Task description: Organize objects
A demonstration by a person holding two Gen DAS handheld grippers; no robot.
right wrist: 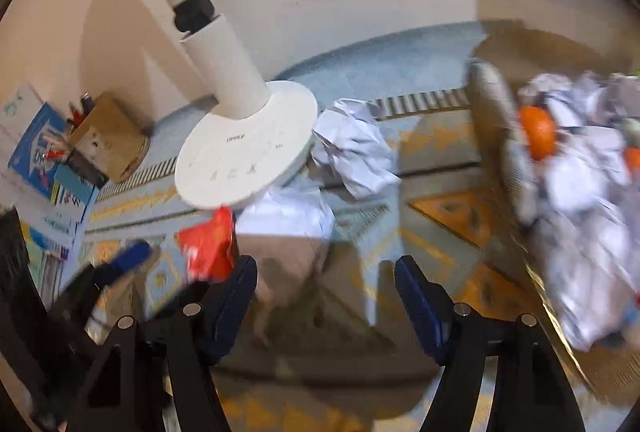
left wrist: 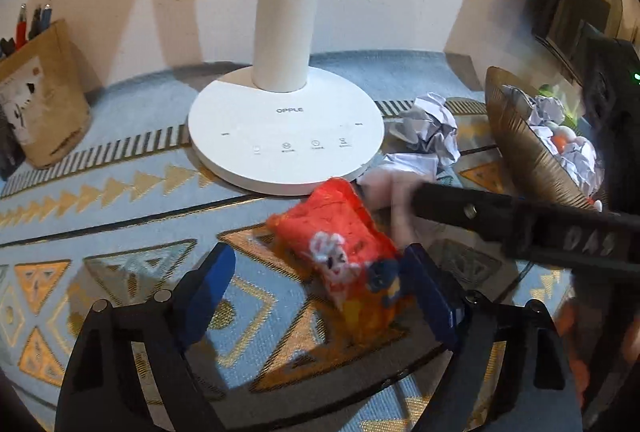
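A red-orange snack packet (left wrist: 340, 244) lies on the patterned cloth between the open fingers of my left gripper (left wrist: 320, 284), close to the right finger; it also shows in the right wrist view (right wrist: 208, 244). My right gripper (right wrist: 326, 288) is open and empty above the cloth, and its black finger (left wrist: 500, 216) crosses the left wrist view from the right. Crumpled white paper balls (left wrist: 432, 128) (right wrist: 356, 148) lie beside the lamp base. A gold ribbed bowl (left wrist: 520, 152) (right wrist: 496, 136) at the right holds crumpled paper and orange fruit (right wrist: 538, 132).
A white desk lamp (left wrist: 280, 128) (right wrist: 244, 148) stands at the back middle. A brown pen holder (left wrist: 44, 100) (right wrist: 108, 136) with pens stands at the left by blue books (right wrist: 36, 152). A pale flat object (right wrist: 288, 228) lies ahead of the right gripper.
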